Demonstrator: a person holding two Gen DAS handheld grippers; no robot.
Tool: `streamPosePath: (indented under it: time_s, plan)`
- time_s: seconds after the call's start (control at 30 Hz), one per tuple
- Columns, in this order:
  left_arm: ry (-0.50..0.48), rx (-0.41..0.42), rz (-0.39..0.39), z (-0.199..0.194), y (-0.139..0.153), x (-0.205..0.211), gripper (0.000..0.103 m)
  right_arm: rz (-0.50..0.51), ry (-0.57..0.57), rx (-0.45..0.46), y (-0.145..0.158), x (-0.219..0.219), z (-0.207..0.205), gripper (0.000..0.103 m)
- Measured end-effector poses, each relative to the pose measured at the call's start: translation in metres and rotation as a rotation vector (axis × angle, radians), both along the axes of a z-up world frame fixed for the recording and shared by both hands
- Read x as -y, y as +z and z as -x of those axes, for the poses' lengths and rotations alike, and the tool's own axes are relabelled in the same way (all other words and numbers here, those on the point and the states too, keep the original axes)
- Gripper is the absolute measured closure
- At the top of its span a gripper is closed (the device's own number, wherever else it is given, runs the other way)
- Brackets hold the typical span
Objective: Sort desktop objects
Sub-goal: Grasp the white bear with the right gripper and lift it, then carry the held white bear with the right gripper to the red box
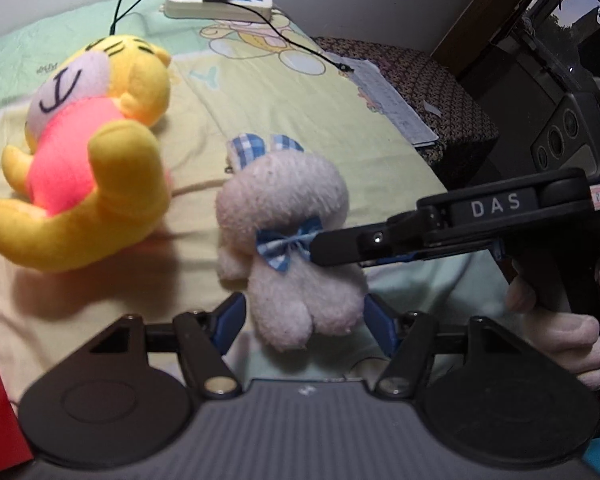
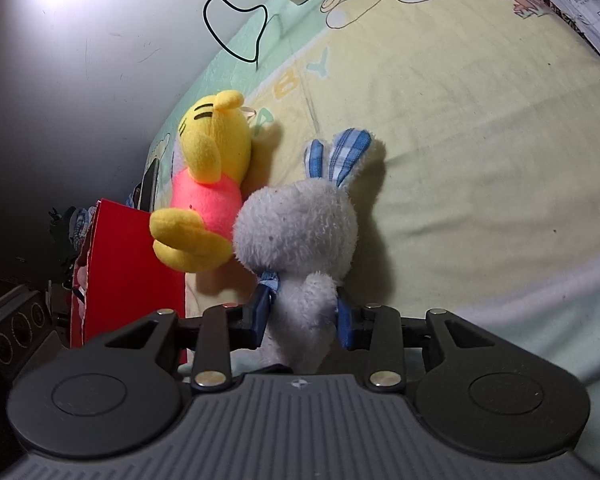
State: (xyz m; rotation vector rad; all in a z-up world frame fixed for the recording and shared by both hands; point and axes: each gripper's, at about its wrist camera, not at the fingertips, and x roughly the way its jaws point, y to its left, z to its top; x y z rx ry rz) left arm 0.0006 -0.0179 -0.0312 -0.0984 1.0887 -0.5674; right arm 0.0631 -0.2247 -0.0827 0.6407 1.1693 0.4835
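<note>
A white bunny plush (image 1: 284, 200) (image 2: 300, 224) with blue checked ears and a blue bow is propped upright over the pale yellow bed sheet (image 2: 480, 160). My left gripper (image 1: 306, 316) has its blue pads against the two sides of the bunny's lower body. From the right, my right gripper (image 1: 320, 250) (image 2: 304, 312) is shut on the bunny just below the bow, one pad in front and one behind. A yellow plush in a pink shirt (image 1: 88, 160) (image 2: 208, 184) lies on the sheet to the bunny's left, free of both grippers.
A white power strip (image 1: 220, 0) with a black adapter and cable lies at the far end. Papers (image 1: 396, 100) rest on a patterned box (image 1: 452, 104) at the right. A red box (image 2: 128, 272) stands at the bed's left edge. A person's hand (image 1: 572, 336) holds the right gripper.
</note>
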Motion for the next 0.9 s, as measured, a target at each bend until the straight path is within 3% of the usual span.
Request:
streamPosePath:
  time_s: [0.17, 0.37, 0.57, 0.77, 0.9]
  plan:
    - [-0.01, -0.02, 0.014, -0.013, -0.005, 0.01, 0.034, 0.017, -0.081, 0.069, 0.005, 0.01, -0.003, 0.048]
    - [0.002, -0.038, 0.018, -0.03, -0.013, 0.021, 0.032, -0.015, -0.082, 0.074, -0.002, 0.004, -0.022, 0.044]
    - [0.006, -0.022, -0.026, -0.028, -0.012, 0.028, 0.036, -0.003, -0.024, 0.096, -0.001, -0.009, -0.024, 0.049]
    - [0.012, -0.002, 0.007, -0.014, 0.007, 0.024, 0.036, -0.018, -0.011, 0.098, 0.009, -0.003, -0.011, 0.053]
    - [-0.01, 0.051, 0.01, 0.007, 0.025, 0.029, 0.036, -0.011, -0.013, 0.148, 0.025, -0.002, 0.006, 0.053]
